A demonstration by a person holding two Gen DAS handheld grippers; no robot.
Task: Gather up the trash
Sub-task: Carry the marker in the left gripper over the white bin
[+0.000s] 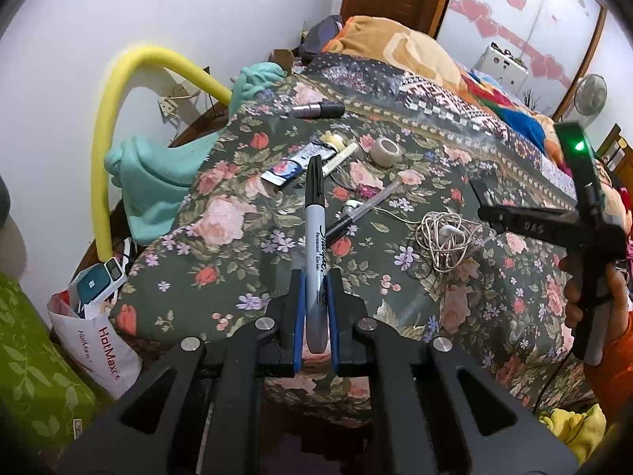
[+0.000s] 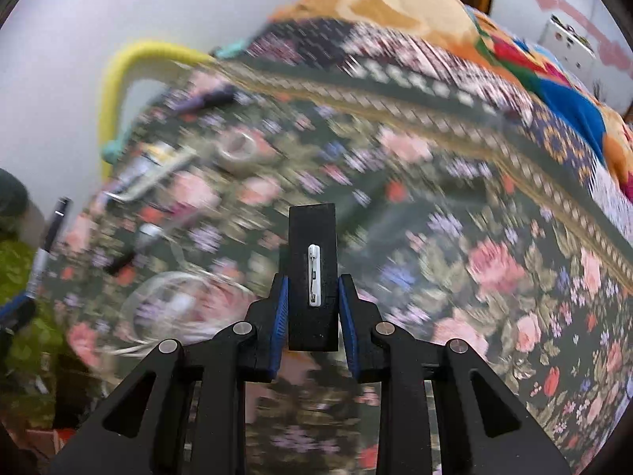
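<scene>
My left gripper (image 1: 315, 277) is shut on a grey Sharpie marker (image 1: 314, 221) with a black cap and holds it upright above the floral bedspread (image 1: 221, 245). My right gripper (image 2: 312, 281) is shut on a flat black box (image 2: 312, 273) with a small white clip on its face; the right wrist view is motion-blurred. The right gripper also shows in the left wrist view (image 1: 490, 213) at the right edge. On the bedspread lie a tape roll (image 1: 385, 151), a squeezed tube (image 1: 300, 160), a black pen (image 1: 356, 213), tangled white earphones (image 1: 445, 243) and a dark lipstick case (image 1: 318, 110).
A white HotMax bag (image 1: 99, 328) with boxes inside stands on the floor at the bed's left corner. A yellow foam tube (image 1: 118, 118) and a teal cloth (image 1: 158, 182) lie by the wall. Blankets are piled at the bed's far end (image 1: 395, 47).
</scene>
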